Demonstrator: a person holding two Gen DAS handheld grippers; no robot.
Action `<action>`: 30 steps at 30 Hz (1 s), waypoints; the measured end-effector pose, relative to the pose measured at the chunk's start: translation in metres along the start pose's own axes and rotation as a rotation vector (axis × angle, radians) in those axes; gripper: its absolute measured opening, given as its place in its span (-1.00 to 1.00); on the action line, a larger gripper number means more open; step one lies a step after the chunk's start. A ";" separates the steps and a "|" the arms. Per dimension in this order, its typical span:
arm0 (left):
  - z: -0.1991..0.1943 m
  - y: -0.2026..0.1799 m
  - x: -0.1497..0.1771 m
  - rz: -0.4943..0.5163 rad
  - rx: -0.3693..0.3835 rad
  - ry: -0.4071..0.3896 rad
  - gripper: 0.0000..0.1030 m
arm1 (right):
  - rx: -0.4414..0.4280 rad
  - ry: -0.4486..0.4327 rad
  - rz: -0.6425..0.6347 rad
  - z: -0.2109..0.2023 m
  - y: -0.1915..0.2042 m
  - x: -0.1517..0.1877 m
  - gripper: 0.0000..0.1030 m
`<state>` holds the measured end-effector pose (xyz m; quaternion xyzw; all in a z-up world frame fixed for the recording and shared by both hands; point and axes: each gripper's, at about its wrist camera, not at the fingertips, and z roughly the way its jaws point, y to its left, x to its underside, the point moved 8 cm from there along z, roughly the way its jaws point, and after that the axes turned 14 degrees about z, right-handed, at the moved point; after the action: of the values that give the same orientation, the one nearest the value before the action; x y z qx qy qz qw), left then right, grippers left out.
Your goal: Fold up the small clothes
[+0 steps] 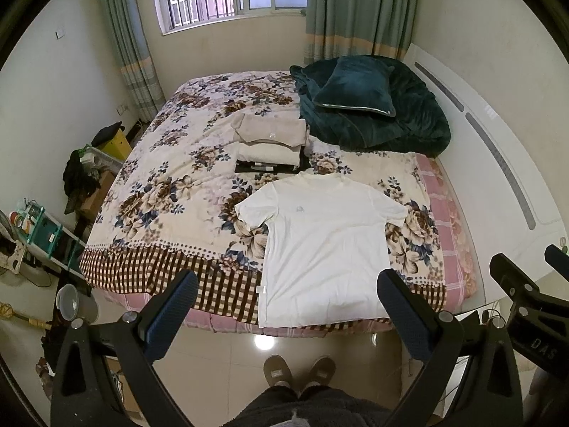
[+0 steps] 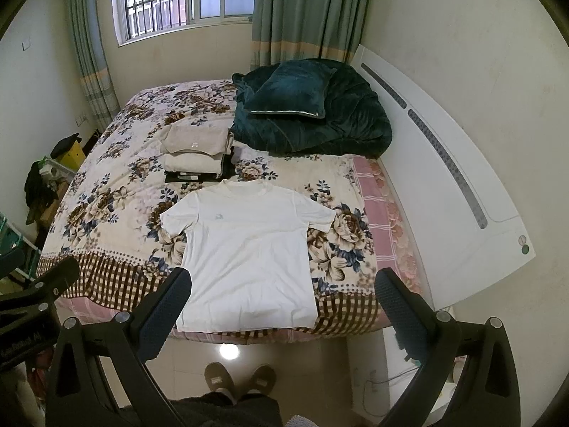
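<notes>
A white T-shirt (image 1: 323, 245) lies flat and spread out, front up, at the near edge of the bed; it also shows in the right wrist view (image 2: 245, 249). Behind it sits a stack of folded clothes (image 1: 270, 142), beige on top and black below, also in the right wrist view (image 2: 195, 156). My left gripper (image 1: 288, 284) is open and empty, held above the shirt's hem. My right gripper (image 2: 282, 283) is open and empty, over the shirt's lower right part. The right gripper also shows at the right edge of the left wrist view (image 1: 526, 284).
The bed has a floral cover (image 1: 170, 192) with a checked border. A dark green blanket and pillow (image 1: 370, 106) lie at the head. A white headboard (image 2: 444, 178) runs along the right. Clutter and shelves (image 1: 46, 227) stand on the floor at left. My slippers (image 1: 298, 370) are on the tiled floor.
</notes>
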<state>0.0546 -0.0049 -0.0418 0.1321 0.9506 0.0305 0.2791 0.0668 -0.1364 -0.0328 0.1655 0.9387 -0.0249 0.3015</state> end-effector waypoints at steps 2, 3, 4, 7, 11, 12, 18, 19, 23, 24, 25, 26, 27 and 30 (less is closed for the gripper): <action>0.000 0.000 -0.001 0.000 0.001 0.000 1.00 | -0.002 -0.001 0.002 0.000 0.000 0.000 1.00; 0.000 0.000 -0.001 -0.002 0.001 -0.001 1.00 | -0.001 -0.001 0.002 0.000 0.000 0.000 1.00; 0.001 0.000 -0.003 -0.004 0.003 -0.001 1.00 | -0.002 -0.001 0.001 0.000 0.000 0.001 1.00; 0.002 0.001 -0.008 -0.005 0.002 -0.001 1.00 | -0.002 -0.001 0.001 -0.001 0.001 0.001 1.00; 0.002 0.000 -0.007 -0.006 0.005 -0.002 1.00 | 0.000 -0.003 0.002 -0.001 0.001 0.001 1.00; 0.002 0.000 -0.004 -0.005 0.006 -0.002 1.00 | 0.001 -0.003 0.001 0.000 0.000 0.002 1.00; 0.004 0.000 -0.006 -0.007 0.008 0.000 1.00 | -0.001 0.005 0.006 0.001 0.000 -0.001 1.00; 0.004 0.000 -0.004 -0.008 0.008 -0.002 1.00 | -0.001 0.003 0.004 0.001 0.000 0.000 1.00; 0.007 -0.001 -0.006 -0.006 0.012 -0.001 1.00 | 0.002 0.005 0.006 0.001 0.001 -0.002 1.00; 0.008 -0.002 -0.007 -0.006 0.015 0.001 1.00 | 0.000 0.007 0.007 0.004 -0.002 -0.005 1.00; 0.010 -0.001 -0.006 -0.006 0.019 0.002 1.00 | -0.002 0.010 0.008 0.005 -0.001 -0.006 1.00; 0.013 -0.002 -0.006 -0.005 0.024 0.003 1.00 | -0.001 0.011 0.008 0.007 -0.001 -0.007 1.00; 0.017 -0.002 -0.008 -0.002 0.025 0.001 1.00 | 0.000 0.011 0.009 0.007 -0.001 -0.006 1.00; 0.045 0.003 -0.012 0.008 0.004 -0.012 1.00 | 0.000 0.020 0.026 0.018 -0.001 -0.004 1.00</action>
<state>0.0894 -0.0058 -0.0726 0.1365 0.9485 0.0290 0.2843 0.0792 -0.1406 -0.0452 0.1780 0.9394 -0.0196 0.2923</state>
